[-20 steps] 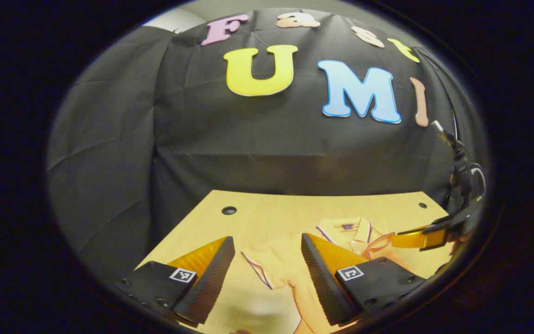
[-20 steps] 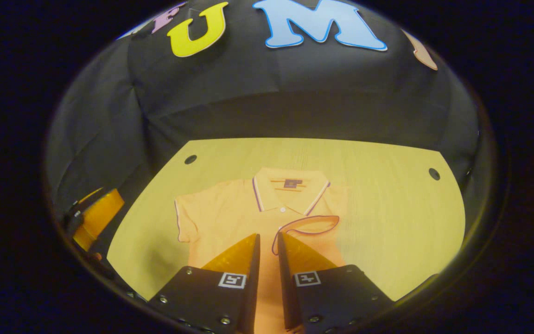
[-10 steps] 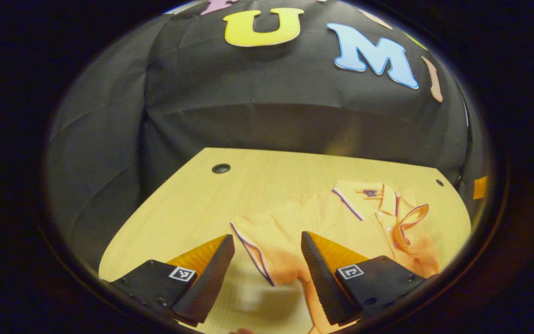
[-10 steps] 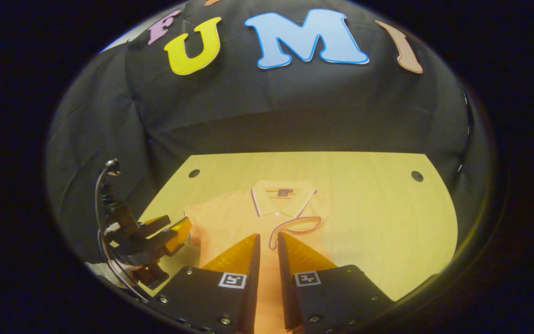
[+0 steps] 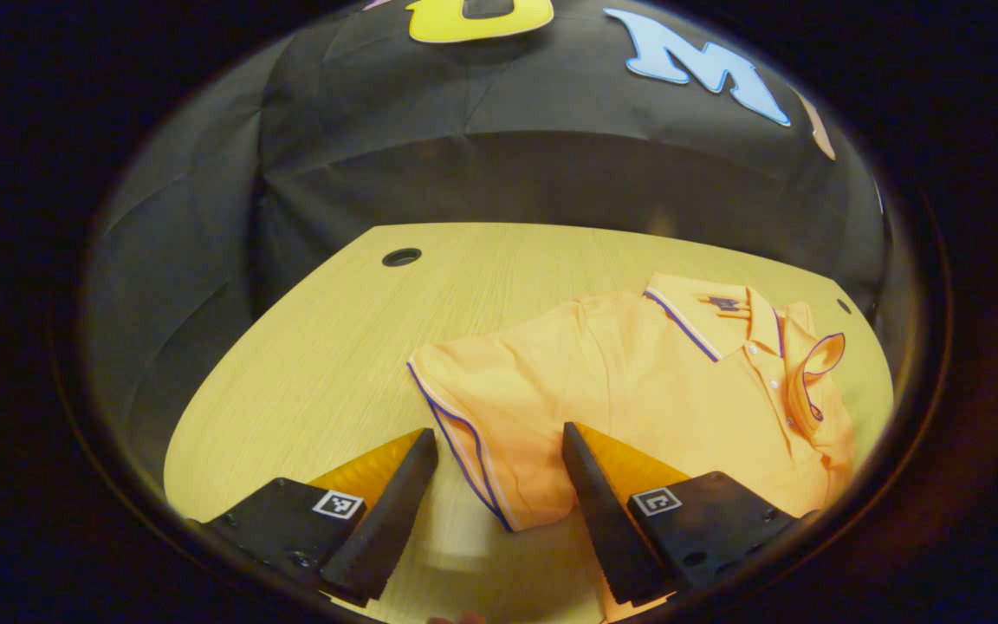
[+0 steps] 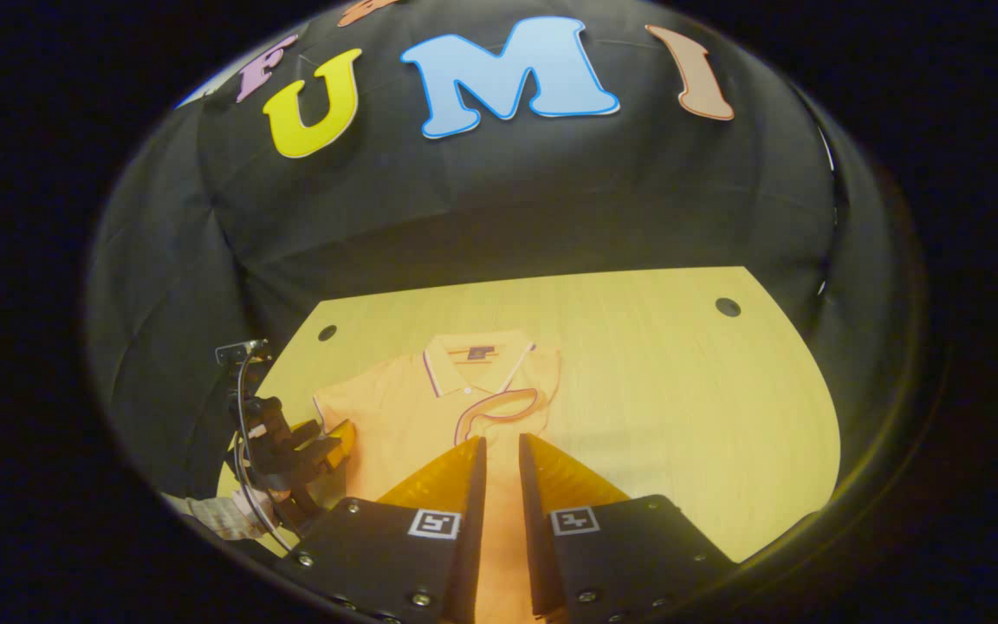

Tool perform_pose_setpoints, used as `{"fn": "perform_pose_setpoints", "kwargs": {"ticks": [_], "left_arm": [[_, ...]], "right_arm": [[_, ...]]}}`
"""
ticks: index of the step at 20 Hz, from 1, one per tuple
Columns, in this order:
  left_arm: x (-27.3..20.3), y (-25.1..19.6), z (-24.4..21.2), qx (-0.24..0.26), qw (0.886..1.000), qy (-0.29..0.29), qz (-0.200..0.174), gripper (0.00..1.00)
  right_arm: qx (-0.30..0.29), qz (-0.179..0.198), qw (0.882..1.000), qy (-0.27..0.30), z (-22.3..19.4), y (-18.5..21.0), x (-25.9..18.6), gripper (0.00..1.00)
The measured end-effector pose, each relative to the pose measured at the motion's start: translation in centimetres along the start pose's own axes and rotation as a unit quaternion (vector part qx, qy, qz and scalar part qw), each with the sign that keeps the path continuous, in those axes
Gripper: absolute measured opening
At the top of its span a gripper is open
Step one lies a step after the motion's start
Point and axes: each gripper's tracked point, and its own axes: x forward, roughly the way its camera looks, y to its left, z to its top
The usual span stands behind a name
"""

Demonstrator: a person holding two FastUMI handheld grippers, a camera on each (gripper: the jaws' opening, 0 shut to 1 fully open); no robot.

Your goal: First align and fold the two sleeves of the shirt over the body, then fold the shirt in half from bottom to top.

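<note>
An orange polo shirt (image 5: 638, 381) lies flat on the wooden table (image 5: 308, 347), collar at the far end. Its one sleeve (image 5: 815, 381) is folded over the chest. The other sleeve (image 5: 473, 407) is spread out, and its striped cuff lies between the fingers of my left gripper (image 5: 499, 438), which is open just above it. In the right gripper view the shirt (image 6: 404, 407) lies ahead with the folded sleeve (image 6: 499, 406) on it. My right gripper (image 6: 502, 446) is shut with nothing in it, over the shirt's lower body. The left gripper (image 6: 317, 442) shows at the spread sleeve.
The table has round holes near its far corners (image 5: 401, 256) (image 6: 728, 306). The black cloth wall stands close behind the table. Bare wood (image 6: 681, 390) stretches to the right of the shirt. A hand and sleeve (image 6: 213, 513) hold the left gripper.
My left gripper has tipped down and come closer to the spread sleeve, so its cuff now lies between the open fingers. The right gripper has swung slightly right, staying shut.
</note>
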Motion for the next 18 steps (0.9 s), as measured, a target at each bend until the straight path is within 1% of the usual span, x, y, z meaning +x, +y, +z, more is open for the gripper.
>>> {"fn": "perform_pose_setpoints", "kwargs": {"ticks": [1,2,3,7,8,9,10,11,13,16,17,18], "left_arm": [[0.0,0.0,0.0,0.001,1.000,-0.001,0.002,0.95],[-0.1,0.0,-0.1,0.000,1.000,0.000,0.004,0.97],[-0.1,0.0,-0.1,-0.001,1.000,-0.002,0.004,0.95],[0.0,-0.3,0.0,-0.002,1.000,-0.001,0.008,0.93],[0.1,-0.6,0.0,-0.004,1.000,-0.003,0.005,0.82],[0.3,-0.8,0.1,-0.005,1.000,-0.005,0.007,0.76],[0.2,-1.0,0.2,-0.011,1.000,-0.008,0.005,0.52],[0.3,-1.0,0.1,-0.013,1.000,-0.008,0.009,0.41],[0.3,-1.0,0.0,-0.006,1.000,-0.005,0.013,0.31],[0.3,-1.0,0.3,-0.003,1.000,-0.010,0.023,0.31],[0.2,-1.0,0.4,-0.002,1.000,-0.011,0.029,0.10],[0.3,-1.1,0.4,0.003,0.999,-0.009,0.034,0.09]], "right_arm": [[0.005,-0.002,1.000,0.000,0.0,-0.2,-0.1,0.24],[0.009,-0.004,1.000,0.001,-0.3,-0.4,-0.2,0.24],[0.012,-0.005,1.000,0.002,-0.5,-0.5,-0.3,0.24],[0.019,-0.004,1.000,0.005,-1.1,-0.8,-0.6,0.24],[0.022,-0.004,1.000,0.004,-1.3,-0.8,-0.7,0.23],[0.024,-0.003,1.000,0.003,-1.1,-0.8,-0.8,0.23],[0.026,-0.003,1.000,0.002,-1.2,-1.0,-1.0,0.23],[0.027,-0.004,1.000,0.001,-1.1,-1.3,-1.3,0.23],[0.030,-0.008,1.000,-0.003,-1.1,-1.8,-1.6,0.24],[0.040,-0.013,0.999,-0.005,-1.4,-3.0,-2.2,0.24],[0.044,-0.016,0.999,-0.006,-1.4,-3.4,-2.3,0.24],[0.046,-0.018,0.999,-0.006,-1.6,-3.8,-2.5,0.23]]}}
